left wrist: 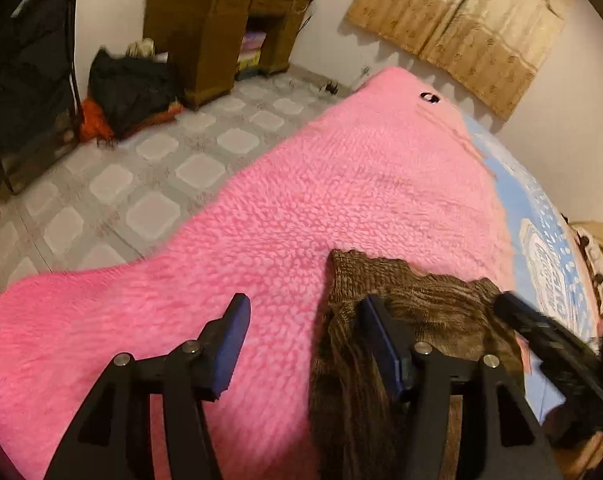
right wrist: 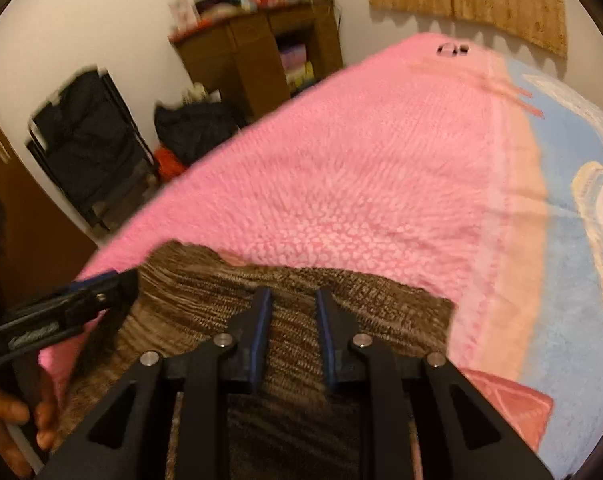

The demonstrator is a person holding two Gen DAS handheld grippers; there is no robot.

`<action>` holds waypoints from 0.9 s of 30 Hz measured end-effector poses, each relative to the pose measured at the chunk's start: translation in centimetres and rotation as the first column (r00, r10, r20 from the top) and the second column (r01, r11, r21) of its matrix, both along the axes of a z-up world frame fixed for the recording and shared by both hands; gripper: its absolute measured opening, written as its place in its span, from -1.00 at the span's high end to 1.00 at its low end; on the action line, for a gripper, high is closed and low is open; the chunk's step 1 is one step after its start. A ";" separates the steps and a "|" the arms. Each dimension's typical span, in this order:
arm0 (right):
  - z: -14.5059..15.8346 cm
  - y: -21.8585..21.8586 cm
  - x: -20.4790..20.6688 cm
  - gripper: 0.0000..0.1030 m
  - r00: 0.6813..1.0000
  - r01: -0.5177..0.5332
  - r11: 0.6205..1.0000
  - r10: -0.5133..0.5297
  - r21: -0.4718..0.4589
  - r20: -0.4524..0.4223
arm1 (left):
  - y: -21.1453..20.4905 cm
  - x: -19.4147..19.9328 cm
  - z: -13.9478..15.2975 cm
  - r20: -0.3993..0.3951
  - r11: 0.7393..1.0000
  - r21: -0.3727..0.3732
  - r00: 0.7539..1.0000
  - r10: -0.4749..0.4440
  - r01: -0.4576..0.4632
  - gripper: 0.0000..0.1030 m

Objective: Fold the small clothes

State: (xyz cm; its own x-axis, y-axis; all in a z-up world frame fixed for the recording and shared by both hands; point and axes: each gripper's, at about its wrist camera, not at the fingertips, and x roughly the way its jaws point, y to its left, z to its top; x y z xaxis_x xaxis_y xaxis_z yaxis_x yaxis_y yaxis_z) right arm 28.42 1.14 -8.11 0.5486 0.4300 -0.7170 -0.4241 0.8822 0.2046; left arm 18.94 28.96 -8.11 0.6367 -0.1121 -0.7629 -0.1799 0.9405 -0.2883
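Observation:
A brown knitted garment (left wrist: 429, 312) lies on a pink fuzzy blanket (left wrist: 301, 208) on the bed. In the left wrist view my left gripper (left wrist: 305, 308) is wide open; its right finger rests over the garment's left edge, its left finger over bare blanket. In the right wrist view the garment (right wrist: 205, 292) spreads under my right gripper (right wrist: 291, 296), whose jaws stand partly open just above the knit, holding nothing. The right gripper also shows in the left wrist view (left wrist: 541, 328), and the left gripper shows in the right wrist view (right wrist: 89, 292) at the garment's left edge.
A blue patterned sheet (left wrist: 549, 256) lies to the right of the blanket. A small dark object (left wrist: 429, 97) sits at the blanket's far end. A wooden cabinet (left wrist: 217, 36), black bags (left wrist: 133, 84) and a tiled floor (left wrist: 149, 184) are to the left.

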 end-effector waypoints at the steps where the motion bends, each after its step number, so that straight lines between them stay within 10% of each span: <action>1: 1.1 -0.9 -1.9 0.36 0.999 -0.008 1.000 0.007 0.025 0.036 | -0.3 -0.9 0.7 0.017 1.000 0.015 1.000 -0.019 0.019 -0.16; 10: 0.5 -4.4 -15.9 0.15 0.994 -0.074 0.997 0.074 0.003 0.080 | -4.9 -10.3 1.3 0.066 0.988 0.079 0.988 -0.136 0.131 -0.16; 17: -4.6 -5.0 -18.5 -0.21 1.000 -0.014 0.998 0.014 -0.062 0.000 | -3.8 -11.8 -1.9 0.024 0.996 0.045 0.996 -0.084 0.083 -0.18; 27: 0.3 -9.4 -24.6 -0.14 0.991 0.095 0.993 -0.101 0.070 0.090 | -6.0 -18.0 1.9 0.129 0.991 0.125 0.989 -0.071 0.054 -0.27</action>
